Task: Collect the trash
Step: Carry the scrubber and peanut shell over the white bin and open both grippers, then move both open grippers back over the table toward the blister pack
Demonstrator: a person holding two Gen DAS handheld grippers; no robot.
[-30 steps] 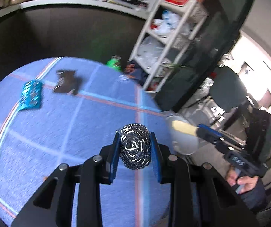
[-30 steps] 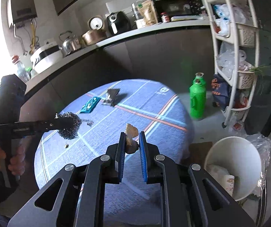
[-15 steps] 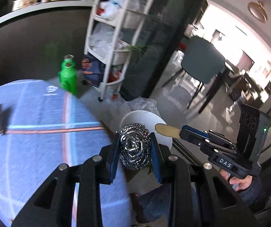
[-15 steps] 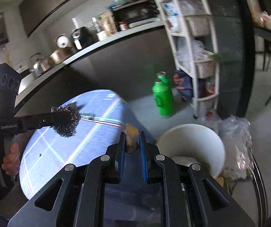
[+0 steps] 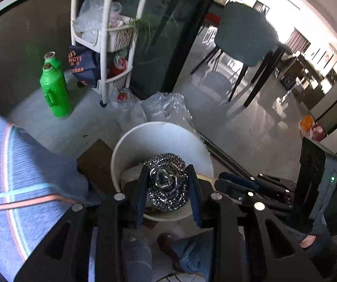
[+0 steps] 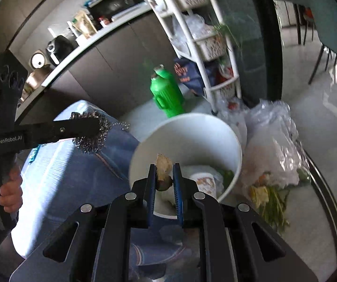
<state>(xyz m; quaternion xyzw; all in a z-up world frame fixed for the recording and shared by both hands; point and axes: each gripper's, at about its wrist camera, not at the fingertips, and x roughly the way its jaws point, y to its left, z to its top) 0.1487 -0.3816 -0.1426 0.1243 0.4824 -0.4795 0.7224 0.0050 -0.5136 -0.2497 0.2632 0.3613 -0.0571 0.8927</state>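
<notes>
1. Over the white bin (image 5: 161,138) is where I hang, both my grippers brought off the blue tablecloth (image 5: 15,164) that filled the views a second ago; the cloth has slid away to the left and the open bin fills the middle.
2. My left gripper (image 5: 167,188) has its jaws part-way open and clamped on the steel wool scrubber (image 5: 167,183). The pads press it from both sides just as they did a second ago.
3. My right gripper (image 6: 164,183) has its jaws nearly closed, pinching a small brown-and-tan food scrap (image 6: 163,171). The grip looks no different from a second ago.
4. Seen along the right gripper, the scrap sits above the near rim of the bin, with paper and green waste already lying in the bottom. The scrubber, seen from that side, is off to the left of the bin, above the edge of the cloth.
5. A green bottle (image 6: 167,94) stands on the floor beyond the bin, with a white shelf rack (image 5: 107,35) farther back and a clear plastic bag (image 6: 274,145) of scraps to the right.
6. The carry looks done to me. Letting go should come next: the scrap looks ready to fall, while I judge the scrubber needs a little more reach to the right.
</notes>
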